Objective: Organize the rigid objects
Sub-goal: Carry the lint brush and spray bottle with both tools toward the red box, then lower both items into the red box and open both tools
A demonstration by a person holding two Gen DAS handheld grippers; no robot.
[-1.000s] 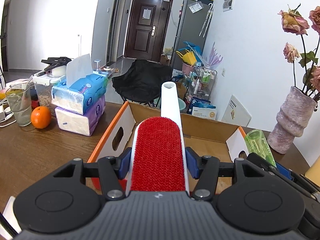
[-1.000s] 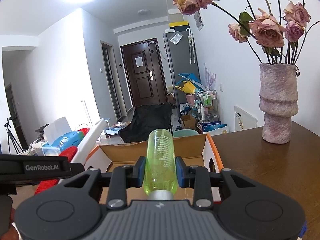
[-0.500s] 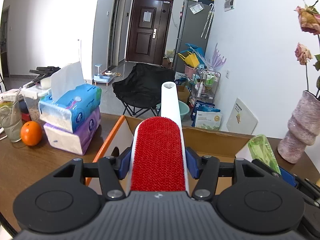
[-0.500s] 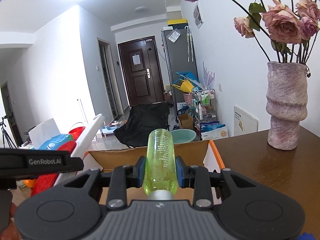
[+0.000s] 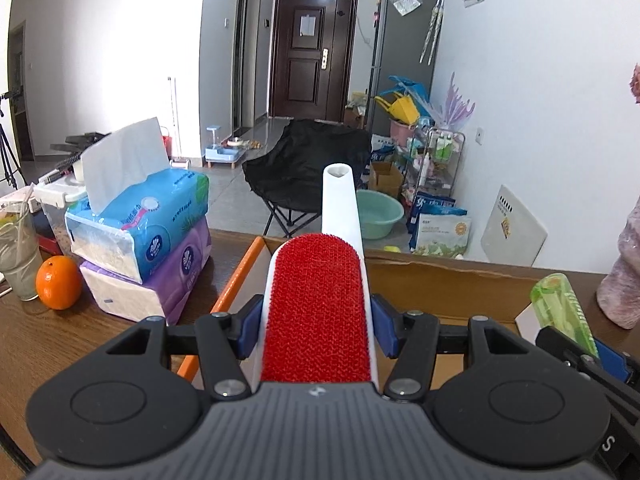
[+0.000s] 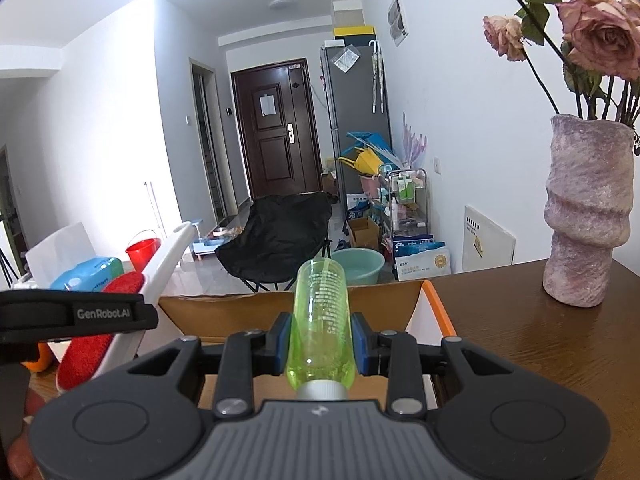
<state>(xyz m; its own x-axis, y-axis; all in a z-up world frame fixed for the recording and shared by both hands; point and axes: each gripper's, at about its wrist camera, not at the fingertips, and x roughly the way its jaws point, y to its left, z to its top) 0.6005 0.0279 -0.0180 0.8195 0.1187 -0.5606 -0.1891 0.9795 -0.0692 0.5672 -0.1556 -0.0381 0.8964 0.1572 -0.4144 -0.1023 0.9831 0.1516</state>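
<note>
My left gripper (image 5: 314, 330) is shut on a white lint brush with a red pad (image 5: 316, 312), its handle pointing away over the open cardboard box (image 5: 440, 284). My right gripper (image 6: 320, 342) is shut on a clear green bottle (image 6: 320, 320) with a silver cap, held above the same box (image 6: 224, 312). In the left wrist view the green bottle (image 5: 560, 312) shows at the right. In the right wrist view the lint brush (image 6: 120, 312) and the left gripper body show at the left. The box floor is mostly hidden.
Two stacked tissue packs (image 5: 148, 240), an orange (image 5: 58, 282) and a glass with a straw (image 5: 18, 256) stand on the wooden table left of the box. A pink vase with dried roses (image 6: 588, 216) stands to the right. Beyond the table is a black folding chair (image 5: 304, 168).
Both grippers have moved forward over the box with their objects still held. The tissue packs, orange and vase have slid outward in the views, and more of the box's inside is hidden.
</note>
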